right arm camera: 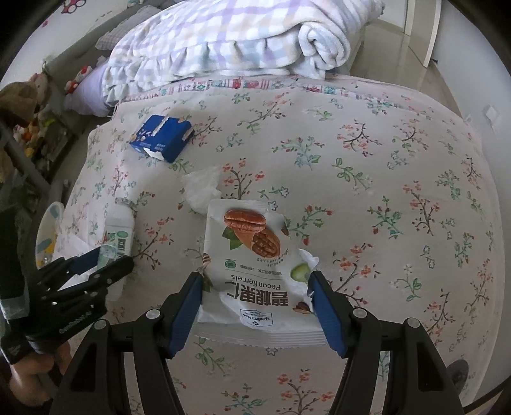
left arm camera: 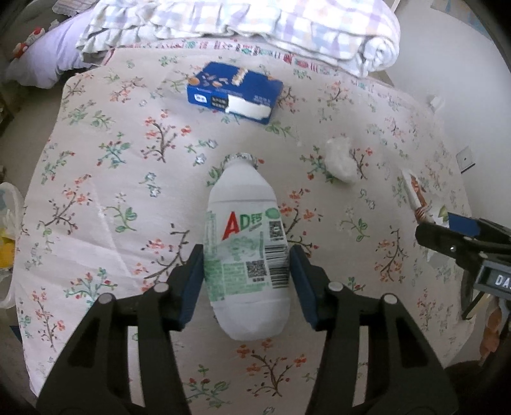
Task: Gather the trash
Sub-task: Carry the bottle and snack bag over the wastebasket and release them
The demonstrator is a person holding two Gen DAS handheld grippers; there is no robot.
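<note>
A white plastic drink bottle (left arm camera: 242, 204) with a green and red label lies on the floral bedspread (left arm camera: 95, 198), foil cap pointing away. My left gripper (left arm camera: 246, 255) straddles its lower half, and both blue pads touch its sides. In the right wrist view the same bottle (right arm camera: 119, 230) sits between the left gripper's (right arm camera: 107, 257) fingers at the bed's left edge. My right gripper (right arm camera: 255, 281) is shut on a white pecan kernels snack bag (right arm camera: 249, 242), its pads pressing the bag's two side edges. The bag's torn top points away from me.
A blue carton (left arm camera: 234, 91) lies farther up the bed, and a crumpled white tissue (left arm camera: 340, 159) sits between the bottle and the snack bag. A folded checked blanket (left arm camera: 255, 22) and a lilac pillow (left arm camera: 48, 54) fill the head end. A plastic bag (left arm camera: 9, 223) hangs off the left edge.
</note>
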